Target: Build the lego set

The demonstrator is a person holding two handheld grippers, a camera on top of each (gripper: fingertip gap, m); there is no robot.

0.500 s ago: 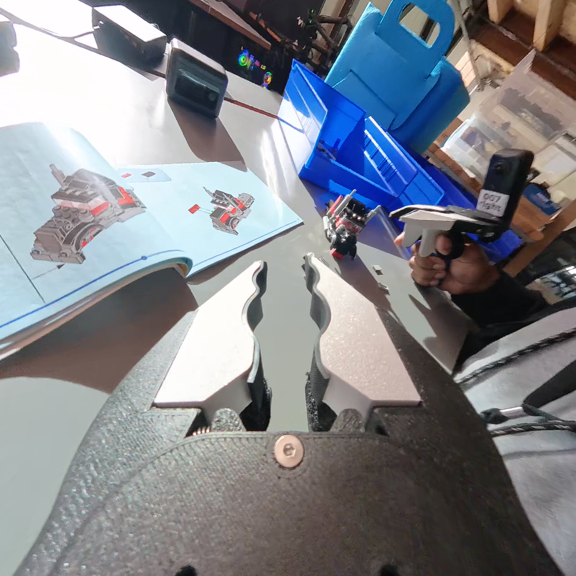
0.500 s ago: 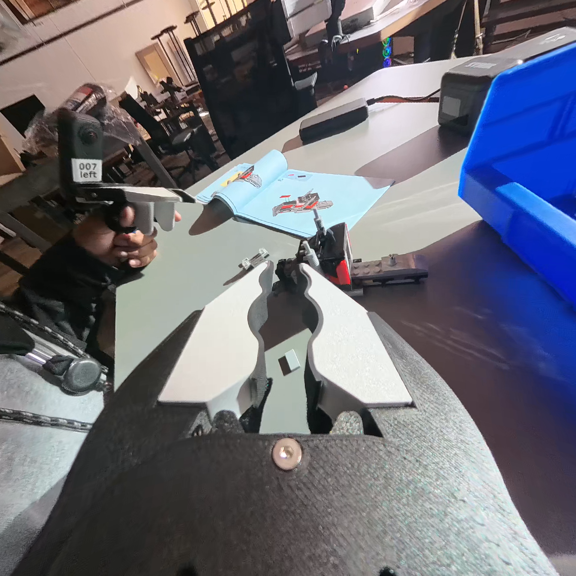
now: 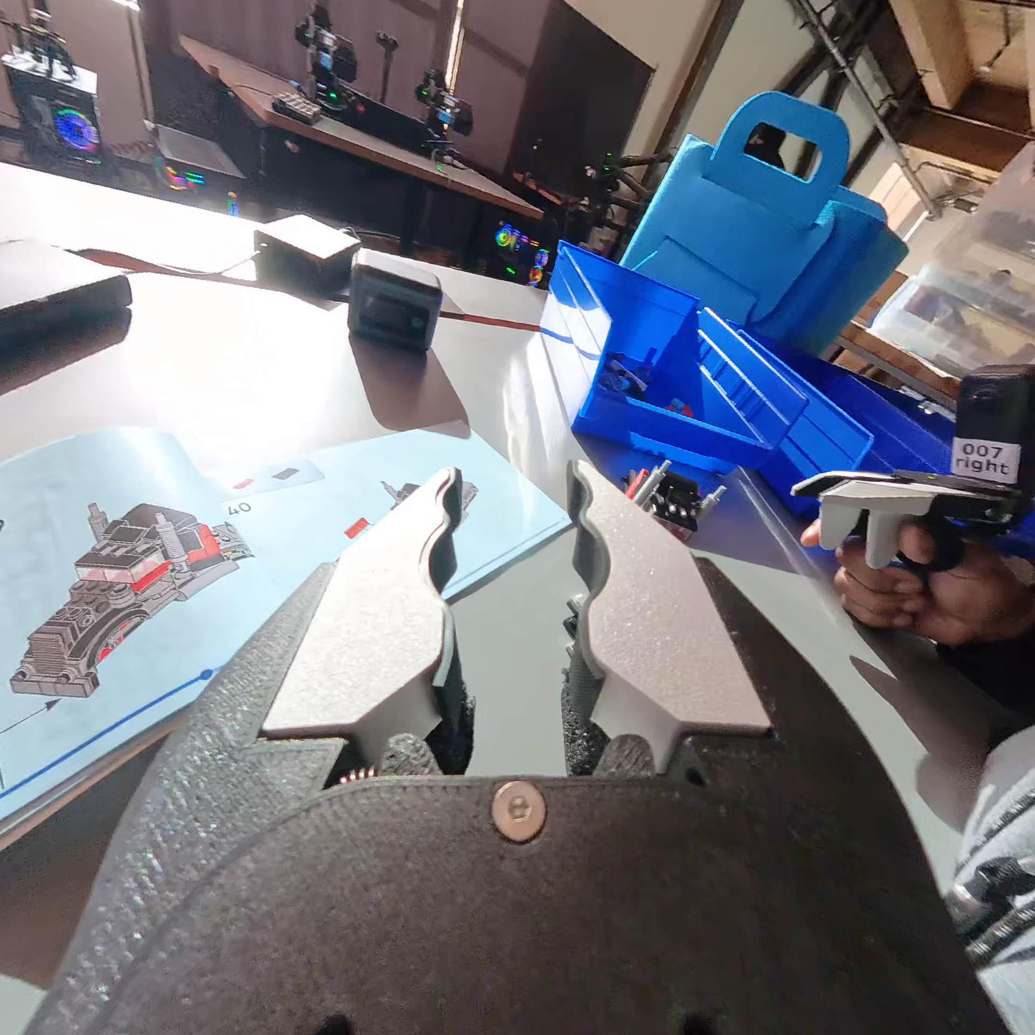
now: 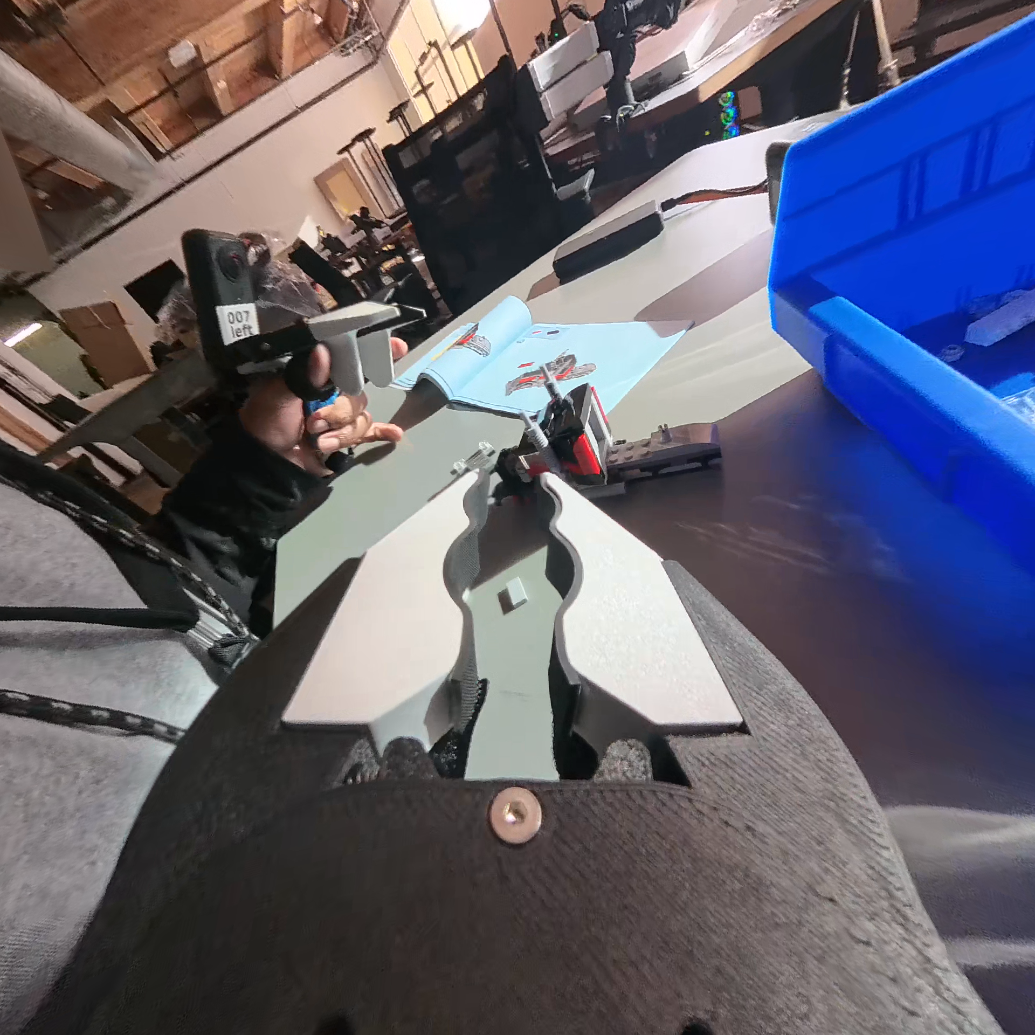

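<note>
2 hand-held grippers hover over a grey table (image 3: 235, 381), both with nothing in their grasp. At the far left of the left wrist view lies an open instruction booklet (image 3: 168, 537) with pale blue pages, flat on the tabletop. The left gripper (image 3: 512, 493) is tilted up over the booklet's right edge, its jaws parted with a clear gap and only bare table between them. Just right of its fingertips stands the half-built lego model (image 3: 672, 498), black, grey and red, upright near the front of the blue bin (image 3: 661, 358) that holds loose pieces. Farther right, a hand (image 3: 918, 582) rests its knuckles on the table while wrapped around the handle of the right gripper, whose fingers point leftward toward the model. In the right wrist view, the person's other hand (image 4: 313, 414) holds its gripper raised at the left. The right gripper (image 4: 512, 487) has its jaws parted, the tips just short of the model (image 4: 565, 442), and a small grey piece (image 4: 512, 593) lies on the table between its fingers, untouched.
</note>
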